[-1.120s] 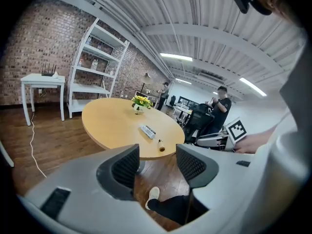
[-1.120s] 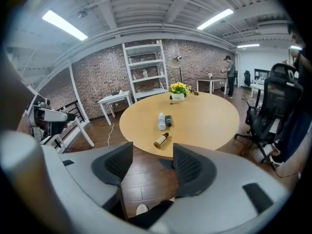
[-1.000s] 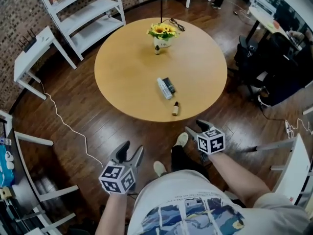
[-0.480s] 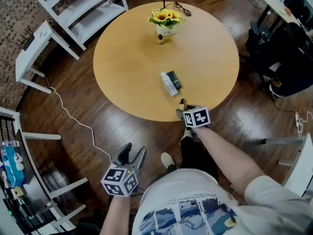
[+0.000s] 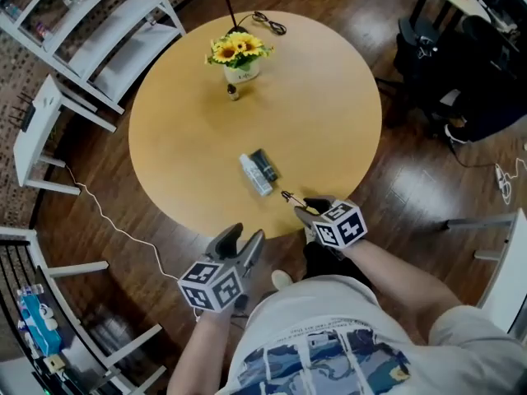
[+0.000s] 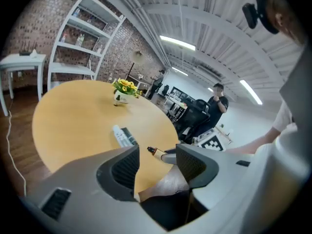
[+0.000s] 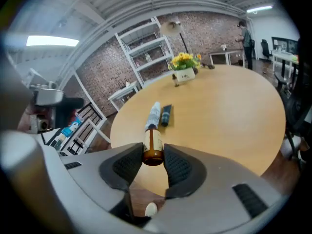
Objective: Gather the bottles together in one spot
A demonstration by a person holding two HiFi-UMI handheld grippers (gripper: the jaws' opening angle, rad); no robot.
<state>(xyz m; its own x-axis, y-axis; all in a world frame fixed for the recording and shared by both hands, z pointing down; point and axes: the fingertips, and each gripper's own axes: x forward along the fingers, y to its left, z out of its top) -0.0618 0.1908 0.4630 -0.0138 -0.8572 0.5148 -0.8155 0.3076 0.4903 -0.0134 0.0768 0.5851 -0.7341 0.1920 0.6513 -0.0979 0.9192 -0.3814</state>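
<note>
Round wooden table (image 5: 313, 97), right tongs (image 7: 153, 161) just closed on amber bottle (image 7: 152, 143) — left tongs (image 6: 157, 156) spread.

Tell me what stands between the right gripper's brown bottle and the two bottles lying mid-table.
Nothing visible does. The right gripper has just closed on the brown bottle; only bare table lies between it and the white bottle and dark bottle.

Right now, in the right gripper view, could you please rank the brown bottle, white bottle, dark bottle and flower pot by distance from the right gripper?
1. brown bottle: in the right gripper, whose jaws have just been closing.
2. white bottle and dark bottle: side by side mid-table, too close to call.
3. flower pot: far side.
</note>
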